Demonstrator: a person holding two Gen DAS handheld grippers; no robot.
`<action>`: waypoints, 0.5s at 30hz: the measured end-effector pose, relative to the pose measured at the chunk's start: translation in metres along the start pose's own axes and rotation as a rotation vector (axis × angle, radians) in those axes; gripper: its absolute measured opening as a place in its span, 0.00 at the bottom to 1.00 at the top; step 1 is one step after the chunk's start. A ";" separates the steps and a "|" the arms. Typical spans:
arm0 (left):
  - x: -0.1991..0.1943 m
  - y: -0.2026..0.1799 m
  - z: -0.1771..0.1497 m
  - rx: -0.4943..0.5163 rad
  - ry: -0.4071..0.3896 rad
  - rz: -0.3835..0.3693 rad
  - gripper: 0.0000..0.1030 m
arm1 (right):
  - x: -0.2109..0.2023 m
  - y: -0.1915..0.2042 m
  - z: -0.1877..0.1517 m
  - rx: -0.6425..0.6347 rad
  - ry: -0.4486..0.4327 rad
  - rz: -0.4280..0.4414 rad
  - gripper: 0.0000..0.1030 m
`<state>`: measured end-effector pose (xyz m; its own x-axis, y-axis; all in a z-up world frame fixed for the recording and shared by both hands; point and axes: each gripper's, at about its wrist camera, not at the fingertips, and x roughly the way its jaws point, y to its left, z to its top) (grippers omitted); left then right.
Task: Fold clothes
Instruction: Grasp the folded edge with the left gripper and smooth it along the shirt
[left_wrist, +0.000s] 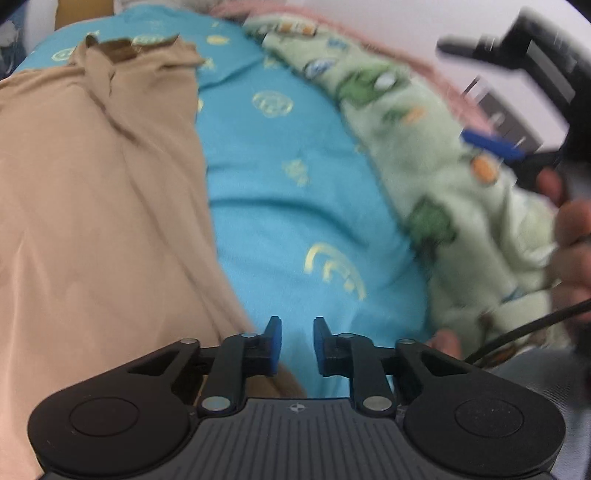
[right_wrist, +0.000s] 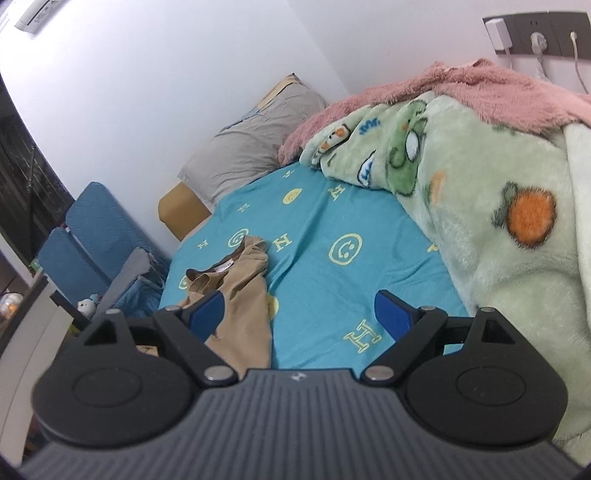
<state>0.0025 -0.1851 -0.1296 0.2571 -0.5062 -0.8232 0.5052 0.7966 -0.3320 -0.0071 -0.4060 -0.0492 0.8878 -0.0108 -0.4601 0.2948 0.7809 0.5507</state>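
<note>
A tan garment (left_wrist: 92, 184) lies spread over the left part of the blue patterned bedsheet (left_wrist: 288, 192), its collar end crumpled at the far side. My left gripper (left_wrist: 297, 332) hovers low at the garment's right edge, open by a narrow gap with only sheet showing between the fingers. In the right wrist view the same tan garment (right_wrist: 240, 295) lies rumpled at the left of the sheet (right_wrist: 332, 280). My right gripper (right_wrist: 299, 314) is wide open and empty above the sheet. The left wrist view shows the right gripper (left_wrist: 491, 142) blurred at the upper right, held by a hand (left_wrist: 572, 225).
A green cartoon-print fleece blanket (right_wrist: 480, 184) is heaped along the right of the bed, with a pink fuzzy blanket (right_wrist: 461, 85) behind it. A grey pillow (right_wrist: 251, 147) sits at the headboard. A blue folding chair (right_wrist: 88, 236) stands left of the bed. Wall sockets (right_wrist: 546, 33) are at the upper right.
</note>
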 end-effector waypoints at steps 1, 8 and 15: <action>0.003 -0.002 -0.003 -0.005 0.019 0.015 0.16 | 0.001 -0.001 0.000 0.005 0.006 0.006 0.87; 0.008 0.004 -0.009 -0.072 0.103 0.078 0.28 | -0.002 -0.004 -0.003 0.039 0.024 0.039 0.87; 0.006 0.001 -0.012 -0.084 0.128 0.105 0.37 | -0.002 -0.001 -0.006 0.042 0.041 0.062 0.87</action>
<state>-0.0056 -0.1833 -0.1408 0.1953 -0.3768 -0.9055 0.4087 0.8705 -0.2740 -0.0116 -0.4032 -0.0528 0.8900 0.0626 -0.4516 0.2551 0.7526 0.6071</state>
